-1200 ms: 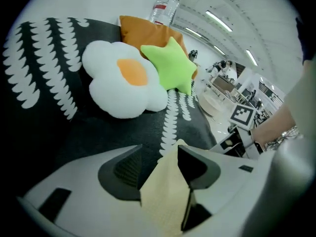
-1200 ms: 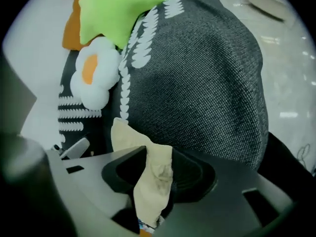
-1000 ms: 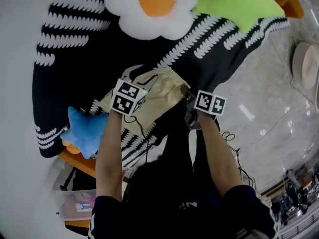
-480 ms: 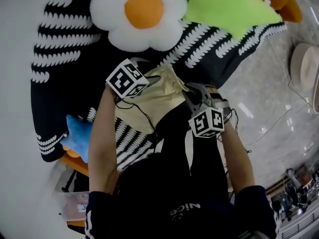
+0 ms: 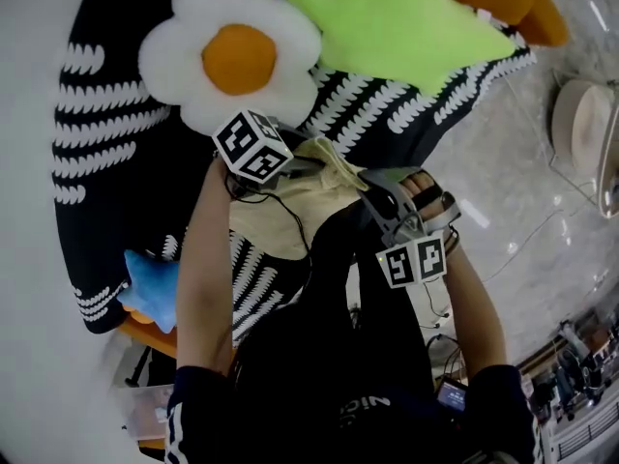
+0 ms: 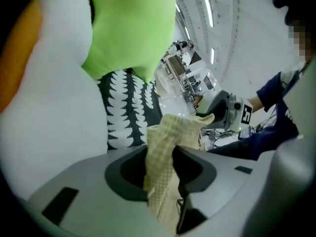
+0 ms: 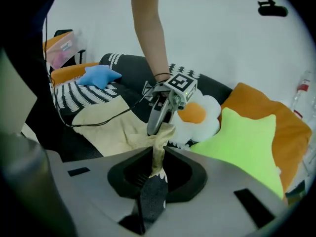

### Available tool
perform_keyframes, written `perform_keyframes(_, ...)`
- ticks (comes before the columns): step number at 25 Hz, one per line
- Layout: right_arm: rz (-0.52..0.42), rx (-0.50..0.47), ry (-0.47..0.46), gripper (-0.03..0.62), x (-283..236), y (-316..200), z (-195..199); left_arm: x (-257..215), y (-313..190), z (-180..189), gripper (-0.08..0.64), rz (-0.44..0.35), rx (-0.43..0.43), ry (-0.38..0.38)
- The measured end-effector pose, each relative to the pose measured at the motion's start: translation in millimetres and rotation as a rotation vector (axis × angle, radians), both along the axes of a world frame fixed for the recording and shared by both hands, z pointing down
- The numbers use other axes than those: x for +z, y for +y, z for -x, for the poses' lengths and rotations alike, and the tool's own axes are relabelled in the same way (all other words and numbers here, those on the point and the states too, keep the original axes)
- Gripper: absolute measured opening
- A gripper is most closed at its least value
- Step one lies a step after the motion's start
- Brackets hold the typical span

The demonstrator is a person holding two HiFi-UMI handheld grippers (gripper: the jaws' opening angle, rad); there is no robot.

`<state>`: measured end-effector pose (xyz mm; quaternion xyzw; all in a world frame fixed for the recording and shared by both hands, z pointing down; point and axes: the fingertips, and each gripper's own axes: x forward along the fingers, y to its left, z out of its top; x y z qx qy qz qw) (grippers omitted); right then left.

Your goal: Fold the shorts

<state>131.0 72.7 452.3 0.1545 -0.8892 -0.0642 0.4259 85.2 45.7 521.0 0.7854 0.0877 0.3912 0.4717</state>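
Could lose the shorts (image 5: 259,230) from the right gripper (image 7: 154,179), whose jaws pinch shut on only a thin corner. Could also snag the cable (image 7: 102,123) draped over the cloth, or brush the egg pillow (image 5: 227,61) at 11 o'clock. Left gripper (image 6: 165,181) jaws clamped on a thicker bunched edge. Held at 12 o'clock by left and 3 o'clock by right, sagging onto the sofa (image 5: 106,191) toward 7 o'clock.
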Motion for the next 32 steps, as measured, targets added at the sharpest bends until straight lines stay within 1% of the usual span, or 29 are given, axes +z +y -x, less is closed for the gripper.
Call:
perform_keyframes(1,0.007,0.017,-0.003,0.067,-1.4,-8.1,-4.1,-2.5,-8.3,-3.1,0.102,-0.003,-0.034,0.005)
perform_keyframes(3,0.036,0.072,-0.021,0.067,-5.4,-22.9,-14.6,-12.4,-24.6,-10.9,0.039,-0.061,-0.079,0.027)
perform_keyframes(5,0.050,0.138,-0.047,0.069,-13.1,-37.4,-24.1,-26.3,-38.2,-16.7,0.028,-0.141,-0.088,0.054)
perform_keyframes(7,0.035,0.192,-0.067,0.069,-23.1,-52.4,-27.8,-39.0,-51.2,-17.0,0.028,-0.202,-0.087,0.072)
perform_keyframes(11,0.030,0.293,-0.119,0.071,-41.9,-80.5,-24.5,-54.8,-79.9,-14.1,0.028,-0.315,-0.130,0.073)
perform_keyframes(13,0.031,0.319,-0.149,0.071,-52.8,-85.8,-21.2,-62.9,-90.6,-13.8,0.029,-0.389,-0.154,0.071)
perform_keyframes(15,0.026,0.307,-0.174,0.071,-64.7,-78.6,-11.0,-73.0,-91.2,-8.8,0.034,-0.466,-0.145,0.073)
perform_keyframes(17,0.019,0.270,-0.190,0.071,-73.3,-58.0,14.1,-82.0,-78.3,11.9,0.034,-0.535,-0.111,0.075)
perform_keyframes(18,0.016,0.249,-0.192,0.071,-74.9,-43.0,33.2,-84.4,-67.2,30.6,0.039,-0.568,-0.096,0.073)
perform_keyframes(20,0.017,0.214,-0.189,0.071,-73.2,-8.9,78.4,-83.7,-41.5,79.8,0.089,-0.638,-0.082,0.052)
perform_keyframes(22,0.022,0.188,-0.183,0.071,-68.7,18.0,112.2,-81.3,-22.7,124.7,0.111,-0.684,-0.104,0.012)
perform_keyframes(23,0.025,0.172,-0.182,0.071,-66.8,26.0,120.8,-81.8,-17.3,141.3,0.144,-0.685,-0.128,-0.012)
perform_keyframes(25,0.038,0.136,-0.191,0.069,-65.3,36.3,128.6,-85.8,-10.1,166.9,0.165,-0.642,-0.201,-0.072)
perform_keyframes(27,0.037,0.088,-0.186,0.069,-61.7,47.5,132.3,-89.7,-7.2,187.4,0.166,-0.600,-0.316,-0.124)
perform_keyframes(28,0.028,0.057,-0.173,0.069,-56.9,55.0,135.0,-91.5,-6.8,198.6,0.166,-0.589,-0.395,-0.143)
perform_keyframes(29,0.016,0.021,-0.151,0.069,-49.2,63.8,138.7,-93.9,-6.0,211.4,0.162,-0.584,-0.489,-0.156)
perform_keyframes(30,0.002,-0.024,-0.121,0.069,-38.9,74.2,143.1,-97.3,-3.3,225.7,0.143,-0.583,-0.596,-0.165)
perform_keyframes(32,-0.023,-0.152,-0.051,0.069,-12.6,101.4,151.6,-107.5,14.7,258.0,0.071,-0.590,-0.835,-0.189)
